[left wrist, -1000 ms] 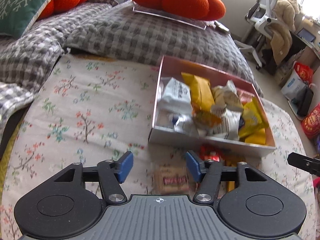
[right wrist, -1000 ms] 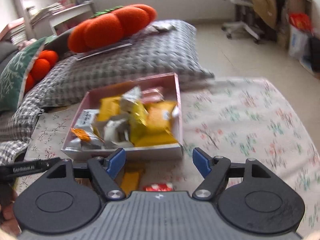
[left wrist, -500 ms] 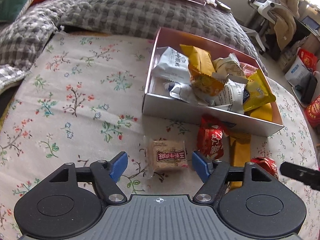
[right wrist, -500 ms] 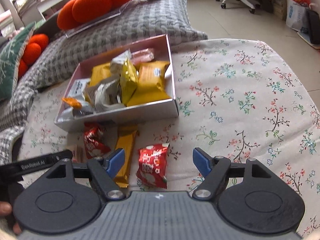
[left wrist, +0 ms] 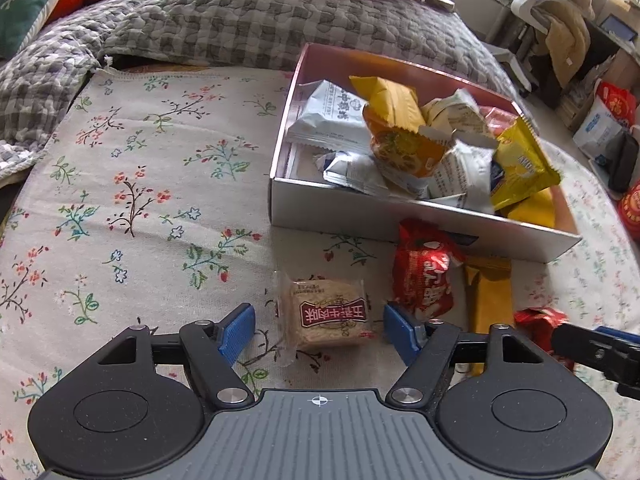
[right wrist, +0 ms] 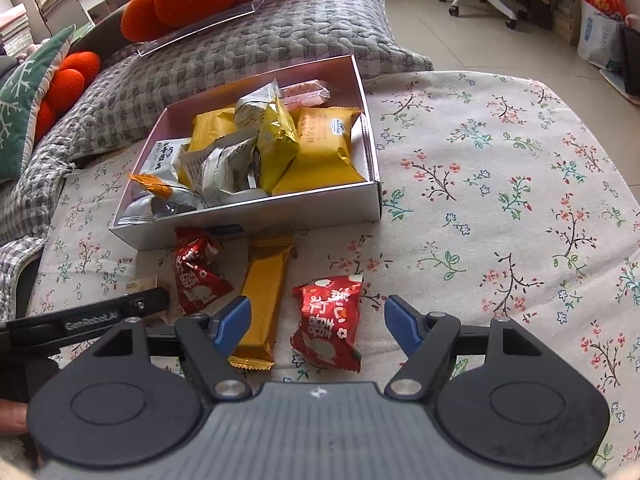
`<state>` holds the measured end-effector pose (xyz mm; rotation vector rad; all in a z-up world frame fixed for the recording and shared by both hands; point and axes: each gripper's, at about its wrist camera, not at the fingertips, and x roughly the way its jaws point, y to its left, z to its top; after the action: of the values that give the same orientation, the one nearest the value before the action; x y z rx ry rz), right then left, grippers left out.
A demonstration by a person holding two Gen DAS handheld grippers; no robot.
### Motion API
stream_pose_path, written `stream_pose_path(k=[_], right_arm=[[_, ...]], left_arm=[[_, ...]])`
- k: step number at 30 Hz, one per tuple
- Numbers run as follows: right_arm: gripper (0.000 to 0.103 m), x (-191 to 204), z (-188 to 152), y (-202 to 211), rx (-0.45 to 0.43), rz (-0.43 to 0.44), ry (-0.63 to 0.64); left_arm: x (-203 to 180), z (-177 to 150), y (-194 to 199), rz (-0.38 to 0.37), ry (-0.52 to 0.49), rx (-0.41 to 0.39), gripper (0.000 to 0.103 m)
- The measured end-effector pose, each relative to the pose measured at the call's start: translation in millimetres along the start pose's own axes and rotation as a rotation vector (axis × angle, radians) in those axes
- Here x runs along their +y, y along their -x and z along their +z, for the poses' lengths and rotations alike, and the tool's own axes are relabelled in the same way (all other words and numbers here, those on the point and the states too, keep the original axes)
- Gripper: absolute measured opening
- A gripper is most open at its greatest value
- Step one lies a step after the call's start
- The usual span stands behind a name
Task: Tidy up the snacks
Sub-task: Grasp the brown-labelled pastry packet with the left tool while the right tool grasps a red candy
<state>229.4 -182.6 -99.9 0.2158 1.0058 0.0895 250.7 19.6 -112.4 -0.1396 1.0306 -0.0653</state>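
Comparing with the views a second ago, both grippers now sit lower and closer over the floral cloth (left wrist: 132, 184), and four loose snacks in front of the box (left wrist: 344, 204) that were partly hidden are in plain sight.

Left gripper (left wrist: 318, 334): the jaws stand moderately wide and are closing slightly. The clear-wrapped biscuit pack (left wrist: 328, 314) lies flat between the blue pads (left wrist: 236, 330); neither pad presses on it, so nothing is held.

Centre: a red candy pouch (left wrist: 422, 276) lies just in front of the box's near wall, and a gold bar (right wrist: 264, 296) beside it points toward the box.

Right gripper (right wrist: 318, 328): the jaws are parted about as wide and empty. A second red candy pouch (right wrist: 328, 322) lies on the cloth between the pads, untouched.

The box is already heaped with yellow and white packets. Judgement: each gripper is lined up on its own target, so the approach appears finished and the next step is to shut on both items. The soft wrappers may slip or crumple.
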Motion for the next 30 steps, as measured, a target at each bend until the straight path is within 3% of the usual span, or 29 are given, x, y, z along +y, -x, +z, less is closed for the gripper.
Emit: stream_pose_path(k=[1, 3, 6, 15, 17, 21, 30], right_arm=[[0.070, 0.1, -0.4, -0.9, 0.000, -0.007, 0.003], [0.069, -0.4, -0.7, -3.7, 0.005, -0.021, 0.004], [0.065, -1.8, -1.2, -8.3, 0.015, -0.037, 0.001], [0.058, -1.3, -1.9, -13.0, 0.024, -0.054, -0.001], [0.053, -1.5, -2.6, -16.8, 0.035, -0.059, -0.001], [0.031, -3.5, -2.7, -20.6, 0.047, -0.056, -0.015], [0.024, -4.0, -1.7, -11.4, 0.012, -0.030, -0.046]], left_arm=[[-1.7, -0.2, -0.5, 0.013, -0.013, -0.013, 0.068], [-4.6, -0.5, -0.3, 0.028, -0.032, -0.025, 0.049], [-4.3, 0.8, 4.3, 0.017, -0.024, -0.031, 0.040], [-1.2, 1.7, 11.2, -0.005, -0.004, -0.031, 0.038], [0.2, 2.9, 14.1, -0.014, 0.003, -0.039, 0.038], [1.8, 3.3, 18.5, -0.025, 0.011, -0.047, 0.038], [-2.1, 4.6, 25.8, -0.052, 0.006, -0.062, 0.038]])
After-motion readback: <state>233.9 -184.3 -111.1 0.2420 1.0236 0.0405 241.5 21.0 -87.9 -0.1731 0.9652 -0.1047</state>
